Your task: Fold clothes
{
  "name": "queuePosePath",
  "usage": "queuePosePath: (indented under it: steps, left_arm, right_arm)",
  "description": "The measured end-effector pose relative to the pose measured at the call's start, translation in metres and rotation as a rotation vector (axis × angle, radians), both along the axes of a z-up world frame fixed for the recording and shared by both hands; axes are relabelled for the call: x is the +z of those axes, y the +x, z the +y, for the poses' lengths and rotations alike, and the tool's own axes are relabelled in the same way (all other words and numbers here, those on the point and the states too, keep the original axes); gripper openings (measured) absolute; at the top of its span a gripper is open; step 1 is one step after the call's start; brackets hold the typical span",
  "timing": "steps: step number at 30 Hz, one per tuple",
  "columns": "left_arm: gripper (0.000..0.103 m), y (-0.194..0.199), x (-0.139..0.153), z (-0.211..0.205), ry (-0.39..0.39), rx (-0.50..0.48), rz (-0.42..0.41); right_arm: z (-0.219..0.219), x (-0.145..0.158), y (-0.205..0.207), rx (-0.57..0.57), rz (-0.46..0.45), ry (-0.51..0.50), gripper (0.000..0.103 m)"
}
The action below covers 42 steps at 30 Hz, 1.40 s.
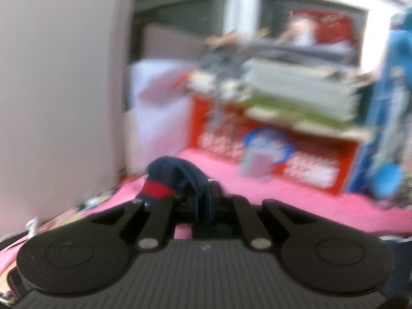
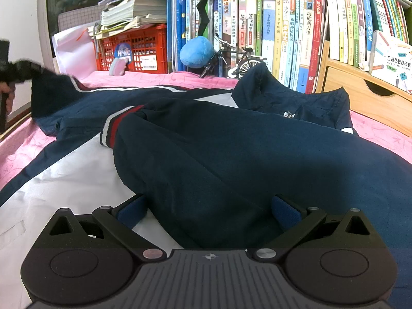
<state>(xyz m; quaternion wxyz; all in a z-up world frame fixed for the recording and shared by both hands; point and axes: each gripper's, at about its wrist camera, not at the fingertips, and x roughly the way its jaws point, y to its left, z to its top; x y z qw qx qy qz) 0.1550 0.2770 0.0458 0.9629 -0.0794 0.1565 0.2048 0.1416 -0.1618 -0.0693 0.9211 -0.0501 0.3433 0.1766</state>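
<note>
Two views, left claw (image 1: 198, 200) clenched on jacket (image 2: 231, 154) cuff (blurred), right claw (image 2: 208, 211) released over jacket

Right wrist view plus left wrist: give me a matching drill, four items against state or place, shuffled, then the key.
Column 1:
1. left gripper
2. right gripper
3. red plastic crate
4. blue round plush

Column 2:
A. under a stack of papers
B. jaws wide open over the navy and white jacket
C. beside the model bicycle
D. shut on the jacket's red-striped edge

Pairs: 1-D, 2-B, 3-A, 4-C
</note>
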Motion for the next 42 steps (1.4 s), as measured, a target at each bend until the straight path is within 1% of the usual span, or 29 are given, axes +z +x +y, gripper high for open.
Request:
queuePosePath:
  steps: [2,4,7,9,10,11,12,13,15,17,18,19,20,21,22,23,24,25,28,29,30,32,33,35,37,38,39,41,42]
  left_arm:
    - [0.006,-0.009,0.020,-0.043,0.027,-0.112,-0.068]
    - [0.006,-0.026,0.039,-0.096,0.050,-0.254,-0.137]
    - [0.007,-0.046,0.052,-0.176,0.104,-0.485,-0.171]
    - [0.009,-0.046,0.042,-0.229,0.140,-0.623,-0.138]
    - [0.012,-0.044,0.035,-0.256,0.157,-0.692,-0.116]
    - [0.017,-0.041,0.025,-0.283,0.180,-0.758,-0.073]
    - [0.026,-0.035,0.009,-0.309,0.200,-0.823,-0.004]
    - [0.029,-0.031,-0.005,-0.330,0.205,-0.870,0.061]
    - [0.029,-0.031,-0.029,-0.357,0.190,-0.931,0.148]
    - [0.030,-0.044,-0.038,-0.366,0.189,-0.982,0.163]
    - [0.033,-0.051,-0.040,-0.369,0.190,-1.006,0.162]
    - [0.041,-0.059,-0.039,-0.367,0.202,-1.014,0.148]
    - [0.046,-0.068,-0.035,-0.361,0.220,-1.013,0.126]
    - [0.056,-0.076,-0.032,-0.355,0.238,-1.010,0.104]
    - [0.064,-0.085,-0.028,-0.349,0.256,-1.008,0.082]
    - [0.066,-0.093,-0.025,-0.343,0.274,-1.006,0.060]
    - [0.067,-0.101,-0.023,-0.334,0.297,-0.985,0.046]
    - [0.067,-0.104,-0.024,-0.322,0.314,-0.941,0.046]
    - [0.066,-0.109,-0.028,-0.283,0.346,-0.791,0.057]
    - [0.066,-0.108,-0.030,-0.269,0.336,-0.735,0.071]
    - [0.066,-0.103,-0.032,-0.255,0.314,-0.674,0.092]
    - [0.066,-0.097,-0.034,-0.227,0.242,-0.573,0.123]
    - [0.066,-0.095,-0.035,-0.214,0.201,-0.540,0.131]
    - [0.066,-0.099,-0.035,-0.196,0.157,-0.506,0.134]
    - [0.066,-0.100,-0.036,-0.184,0.153,-0.480,0.134]
    - [0.067,-0.101,-0.036,-0.178,0.155,-0.471,0.133]
    - [0.068,-0.100,-0.037,-0.174,0.154,-0.465,0.131]
    - [0.068,-0.096,-0.039,-0.167,0.145,-0.457,0.129]
    - [0.068,-0.093,-0.040,-0.164,0.140,-0.455,0.129]
  right_arm:
    - [-0.001,0.000,0.000,0.000,0.000,0.004,0.103]
    - [-0.004,0.002,-0.002,-0.023,0.003,0.022,0.103]
    - [-0.026,0.016,-0.016,-0.100,-0.005,0.107,0.103]
    - [-0.054,0.030,-0.035,-0.168,-0.040,0.164,0.103]
    - [-0.069,0.038,-0.046,-0.205,-0.059,0.190,0.103]
    - [-0.085,0.043,-0.056,-0.249,-0.073,0.215,0.103]
    - [-0.101,0.046,-0.067,-0.299,-0.080,0.237,0.103]
    - [-0.117,0.049,-0.078,-0.348,-0.086,0.259,0.103]
    - [-0.139,0.049,-0.092,-0.415,-0.080,0.297,0.103]
    - [-0.155,0.047,-0.103,-0.460,-0.071,0.327,0.103]
    - [-0.158,0.046,-0.106,-0.465,-0.073,0.332,0.103]
    - [-0.159,0.045,-0.108,-0.465,-0.076,0.333,0.103]
    - [-0.157,0.045,-0.107,-0.458,-0.079,0.327,0.103]
    - [-0.154,0.045,-0.105,-0.447,-0.082,0.320,0.103]
    - [-0.148,0.047,-0.100,-0.429,-0.083,0.311,0.103]
    - [-0.139,0.050,-0.094,-0.405,-0.087,0.301,0.103]
    - [-0.128,0.053,-0.088,-0.378,-0.093,0.287,0.103]
    - [-0.118,0.056,-0.082,-0.352,-0.099,0.272,0.103]
    - [-0.075,0.071,-0.059,-0.266,-0.129,0.201,0.103]
    - [-0.058,0.076,-0.049,-0.235,-0.144,0.171,0.103]
    - [-0.039,0.080,-0.038,-0.204,-0.160,0.136,0.103]
    - [-0.004,0.083,-0.019,-0.151,-0.176,0.070,0.103]
    - [0.016,0.081,-0.008,-0.127,-0.174,0.040,0.103]
    - [0.044,0.074,0.012,-0.100,-0.149,-0.010,0.103]
    - [0.045,0.067,0.026,-0.136,-0.106,-0.021,0.096]
    - [0.041,0.064,0.032,-0.161,-0.086,-0.017,0.085]
    - [0.038,0.061,0.037,-0.186,-0.067,-0.014,0.077]
    - [0.022,0.059,0.044,-0.260,-0.037,0.013,0.077]
    - [0.002,0.061,0.041,-0.333,-0.038,0.057,0.077]
